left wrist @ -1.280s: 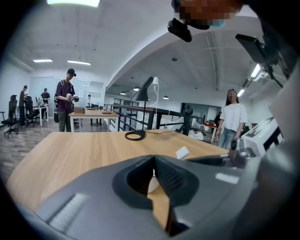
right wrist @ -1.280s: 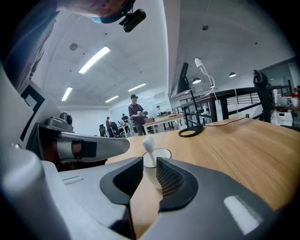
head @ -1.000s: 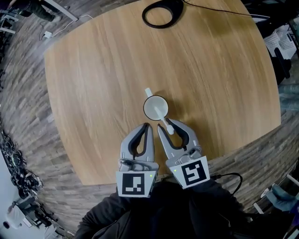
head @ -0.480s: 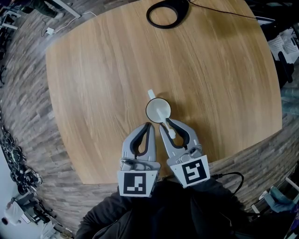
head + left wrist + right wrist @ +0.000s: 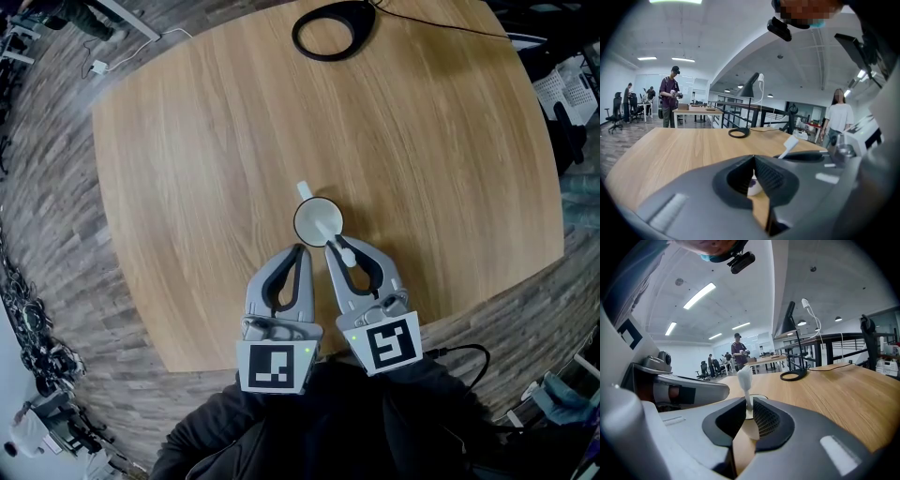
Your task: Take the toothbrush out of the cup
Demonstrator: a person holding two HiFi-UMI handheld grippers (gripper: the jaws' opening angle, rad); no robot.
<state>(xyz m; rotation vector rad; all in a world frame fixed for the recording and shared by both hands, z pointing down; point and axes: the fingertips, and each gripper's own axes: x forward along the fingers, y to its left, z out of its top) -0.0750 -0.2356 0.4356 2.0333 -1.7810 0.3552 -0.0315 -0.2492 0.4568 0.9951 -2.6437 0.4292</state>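
A white cup [image 5: 318, 221] stands on the round wooden table [image 5: 206, 141], just beyond both grippers. The white toothbrush [image 5: 345, 253] leans out of it toward me, and its other end [image 5: 302, 190] sticks past the far rim. My right gripper [image 5: 343, 249] has its jaws closing around the near end of the toothbrush [image 5: 745, 377], and the pads look to touch the stem. My left gripper [image 5: 298, 251] is shut and holds nothing; it sits beside the cup's near-left side. Through its jaws the left gripper view shows a bit of the cup [image 5: 753, 185] and the brush end [image 5: 790, 143].
A black lamp base ring [image 5: 333, 30] with a cable lies at the table's far edge, also seen as a black ring [image 5: 791, 376]. The table's near edge [image 5: 281, 361] lies under my hands. People stand at desks [image 5: 670, 96] in the background.
The right gripper's jaws have narrowed from wide open around the toothbrush handle to close against it. Both hands and the cup have stayed in place.
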